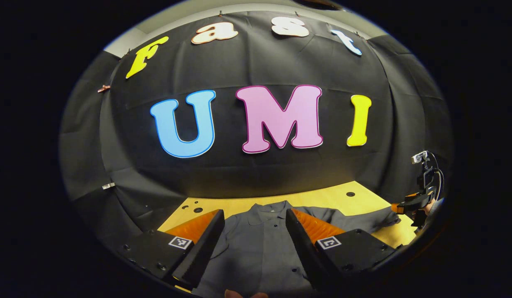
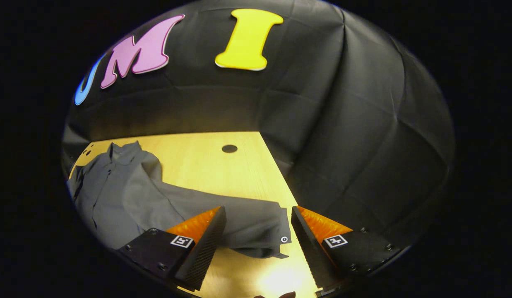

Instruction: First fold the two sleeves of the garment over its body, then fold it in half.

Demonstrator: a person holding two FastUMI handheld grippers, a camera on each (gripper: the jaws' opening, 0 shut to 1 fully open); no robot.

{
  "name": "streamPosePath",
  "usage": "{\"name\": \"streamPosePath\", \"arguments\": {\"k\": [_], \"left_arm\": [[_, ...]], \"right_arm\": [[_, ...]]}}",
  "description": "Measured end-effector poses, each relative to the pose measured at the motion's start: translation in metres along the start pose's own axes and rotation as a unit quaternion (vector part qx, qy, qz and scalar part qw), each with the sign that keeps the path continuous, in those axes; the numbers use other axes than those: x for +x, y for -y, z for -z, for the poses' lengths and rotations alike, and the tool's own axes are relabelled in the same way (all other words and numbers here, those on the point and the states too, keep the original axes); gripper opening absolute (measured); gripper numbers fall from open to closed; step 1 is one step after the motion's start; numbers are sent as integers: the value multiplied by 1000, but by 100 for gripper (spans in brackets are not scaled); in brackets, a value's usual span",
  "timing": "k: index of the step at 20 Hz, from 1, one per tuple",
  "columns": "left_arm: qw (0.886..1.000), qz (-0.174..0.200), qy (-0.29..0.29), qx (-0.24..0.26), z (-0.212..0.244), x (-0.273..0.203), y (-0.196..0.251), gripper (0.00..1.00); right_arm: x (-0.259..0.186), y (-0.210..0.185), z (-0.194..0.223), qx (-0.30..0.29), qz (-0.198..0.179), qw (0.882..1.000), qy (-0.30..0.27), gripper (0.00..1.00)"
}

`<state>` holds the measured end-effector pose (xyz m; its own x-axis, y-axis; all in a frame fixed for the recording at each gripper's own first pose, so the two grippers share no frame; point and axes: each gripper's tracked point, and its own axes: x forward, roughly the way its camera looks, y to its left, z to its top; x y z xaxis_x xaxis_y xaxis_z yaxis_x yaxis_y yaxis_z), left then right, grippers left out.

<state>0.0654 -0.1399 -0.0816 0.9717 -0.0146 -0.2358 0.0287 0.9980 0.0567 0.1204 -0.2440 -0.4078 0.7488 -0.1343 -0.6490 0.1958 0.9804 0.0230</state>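
A grey button-up shirt (image 1: 260,244) lies flat on the wooden table (image 1: 322,198), collar toward the back wall. My left gripper (image 1: 255,217) hangs open above the shirt's chest, its fingers either side of the button line. In the right gripper view the shirt's body (image 2: 115,190) lies at the left and one sleeve (image 2: 239,223) stretches out toward the table's right edge, ending in a buttoned cuff (image 2: 280,240). My right gripper (image 2: 258,213) stands open just over that cuff, nothing between its fingers. The right gripper (image 1: 413,203) also shows at the far right in the left gripper view, held by a hand.
The table (image 2: 214,165) has a round hole (image 2: 229,148) near its back and several small holes (image 1: 195,207) at the back left. Black cloth walls close in behind and on both sides. The table's right edge (image 2: 280,174) runs close to the sleeve's cuff.
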Motion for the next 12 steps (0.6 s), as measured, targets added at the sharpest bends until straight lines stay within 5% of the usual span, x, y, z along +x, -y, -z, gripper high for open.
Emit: {"name": "streamPosePath", "arguments": {"k": [12], "left_arm": [[999,-15,-48,7,13,11,22,97]], "right_arm": [[62,4,67,19,-25,996,-84,98]]}}
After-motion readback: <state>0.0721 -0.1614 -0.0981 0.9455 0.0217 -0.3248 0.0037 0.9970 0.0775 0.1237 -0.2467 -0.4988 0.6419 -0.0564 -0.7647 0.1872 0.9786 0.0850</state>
